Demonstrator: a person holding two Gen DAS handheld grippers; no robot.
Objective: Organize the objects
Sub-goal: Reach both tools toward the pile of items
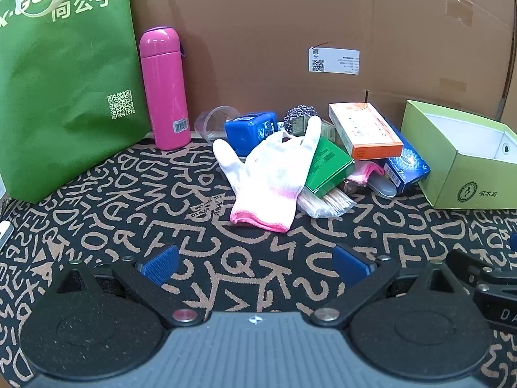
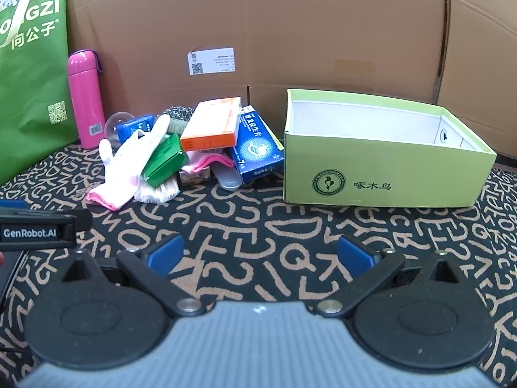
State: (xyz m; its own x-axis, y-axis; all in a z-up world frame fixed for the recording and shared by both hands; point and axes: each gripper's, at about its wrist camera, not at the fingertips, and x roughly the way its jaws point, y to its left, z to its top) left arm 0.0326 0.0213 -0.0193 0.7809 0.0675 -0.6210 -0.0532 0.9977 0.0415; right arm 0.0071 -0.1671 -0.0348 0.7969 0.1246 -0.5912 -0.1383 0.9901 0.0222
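A heap of small things lies on the patterned cloth: a white glove with a pink cuff (image 1: 271, 174) (image 2: 129, 165), a green box (image 1: 326, 165) (image 2: 164, 160), an orange and white box (image 1: 365, 129) (image 2: 211, 123), a dark blue box (image 1: 407, 165) (image 2: 255, 145), a blue case (image 1: 250, 129), a steel scourer (image 1: 299, 116) and a bag of toothpicks (image 1: 326, 202). An open light green box (image 2: 381, 148) (image 1: 465, 158) stands to the right of the heap. My left gripper (image 1: 255, 265) is open and empty, short of the glove. My right gripper (image 2: 260, 253) is open and empty, in front of the green box.
A pink flask (image 1: 164, 87) (image 2: 85, 97) and a green tote bag (image 1: 61, 80) (image 2: 29, 74) stand at the left. A clear plastic cup (image 1: 213, 123) lies behind the heap. A cardboard wall (image 1: 290, 32) closes the back. The left gripper's body (image 2: 35, 229) shows at left in the right wrist view.
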